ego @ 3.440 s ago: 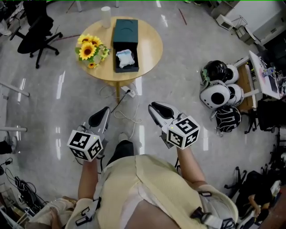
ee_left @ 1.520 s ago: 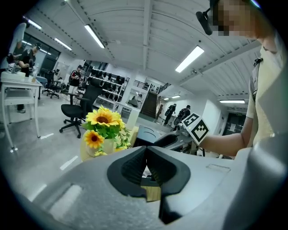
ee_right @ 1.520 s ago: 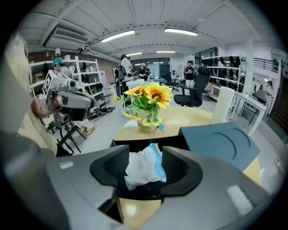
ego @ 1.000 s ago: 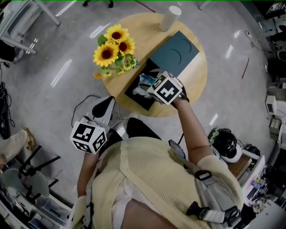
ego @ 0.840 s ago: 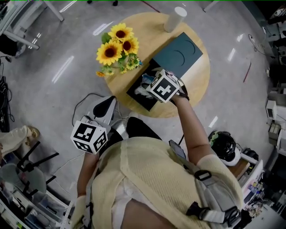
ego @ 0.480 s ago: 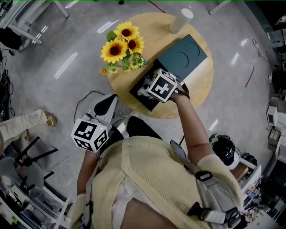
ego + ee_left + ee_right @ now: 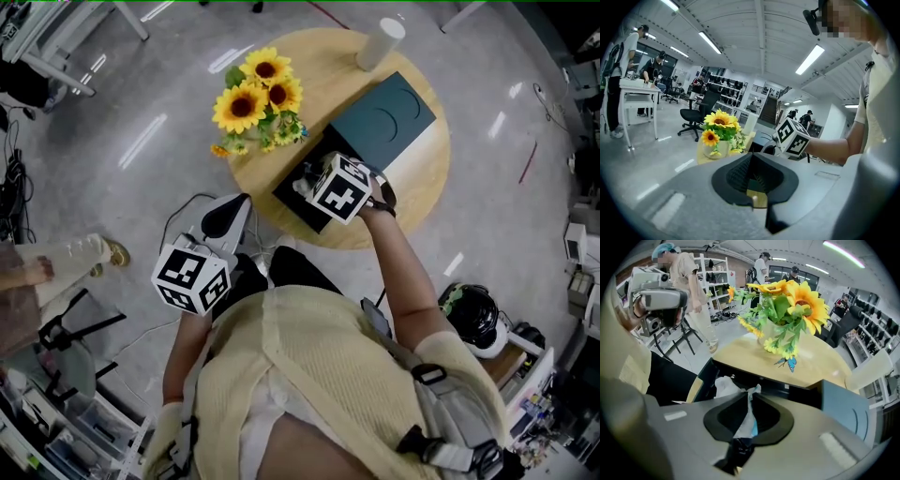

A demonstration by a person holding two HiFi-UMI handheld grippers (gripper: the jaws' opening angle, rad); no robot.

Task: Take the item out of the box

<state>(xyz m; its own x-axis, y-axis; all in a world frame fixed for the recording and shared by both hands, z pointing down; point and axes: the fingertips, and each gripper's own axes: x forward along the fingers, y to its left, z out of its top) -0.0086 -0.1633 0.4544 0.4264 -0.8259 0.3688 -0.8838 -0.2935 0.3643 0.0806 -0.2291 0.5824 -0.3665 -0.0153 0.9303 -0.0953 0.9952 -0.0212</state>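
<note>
An open dark teal box point(image 7: 292, 195) lies on the round wooden table point(image 7: 417, 192), its lid point(image 7: 382, 117) folded back. Inside is a white plastic-wrapped item point(image 7: 304, 178). My right gripper point(image 7: 317, 184) reaches down into the box, marker cube on top. In the right gripper view its jaws are closing, and a fold of the item point(image 7: 748, 414) is pinched between them at the gripper point(image 7: 749, 401); the rest of the item point(image 7: 723, 386) rests in the box point(image 7: 707, 375). My left gripper point(image 7: 232, 208) hangs over the floor beside the table, shut and holding nothing point(image 7: 751, 164).
A vase of sunflowers point(image 7: 258, 94) stands just left of the box, close to the right gripper point(image 7: 787, 310). A white cylinder point(image 7: 380, 42) stands at the table's far edge. A cable lies on the floor under the table. A person's leg point(image 7: 66, 258) is at left, helmets point(image 7: 473, 314) at right.
The right gripper has sunk slightly into the box and its jaws have come together on the white wrapped item. The left gripper has barely moved. A person has walked in at left.
</note>
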